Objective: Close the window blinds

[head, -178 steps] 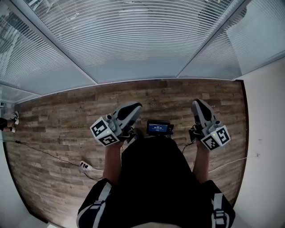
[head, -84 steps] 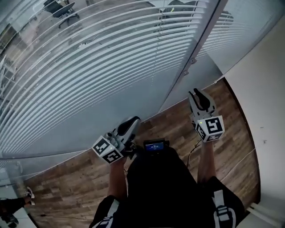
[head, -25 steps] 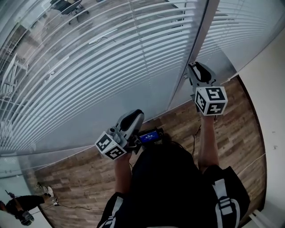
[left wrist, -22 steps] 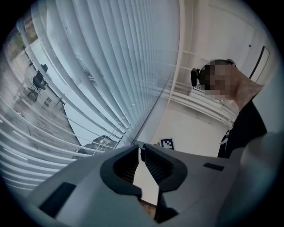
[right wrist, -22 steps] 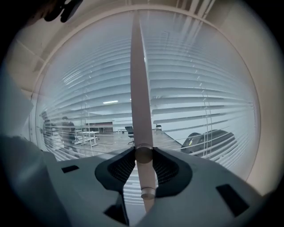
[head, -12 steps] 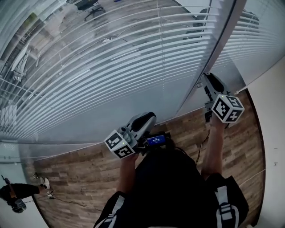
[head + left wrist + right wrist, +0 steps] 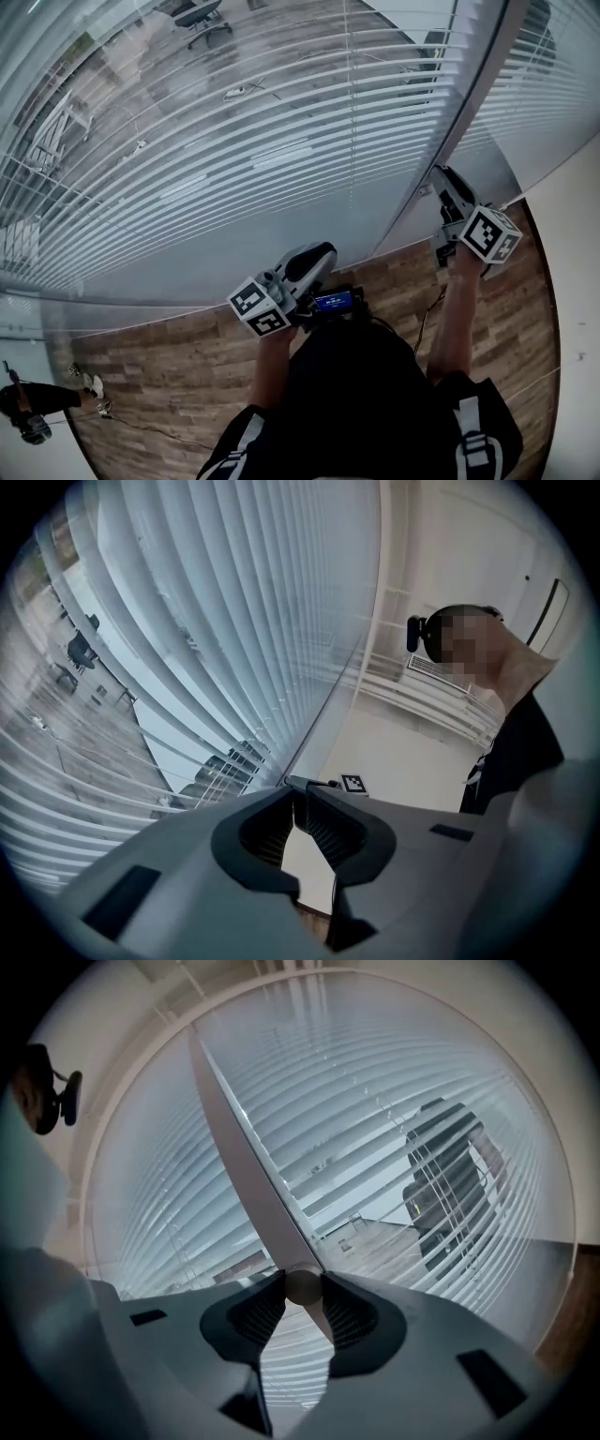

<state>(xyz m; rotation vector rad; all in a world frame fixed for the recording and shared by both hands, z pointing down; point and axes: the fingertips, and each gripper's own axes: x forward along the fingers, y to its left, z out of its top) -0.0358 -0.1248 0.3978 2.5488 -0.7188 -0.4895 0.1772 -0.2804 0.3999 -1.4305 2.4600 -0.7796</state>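
The blinds (image 7: pixel 281 141), slats tilted apart, span 9 to 1 o'clock. At 2 o'clock on the frame post (image 7: pixel 473 112), the right gripper (image 7: pixel 439 176) clamps a knob (image 7: pixel 302 1286). The left gripper (image 7: pixel 317 255), fingers together and empty, hangs over open floor (image 7: pixel 159 375); a wall (image 7: pixel 572 281) bounds 4 o'clock.

A brown wood-plank floor (image 7: pixel 159 375) met a glass window wall (image 7: pixel 234 253), divided by a pale grey frame post (image 7: pixel 473 112). A plain white wall (image 7: pixel 574 309) stood rightward. Daylight shone through.
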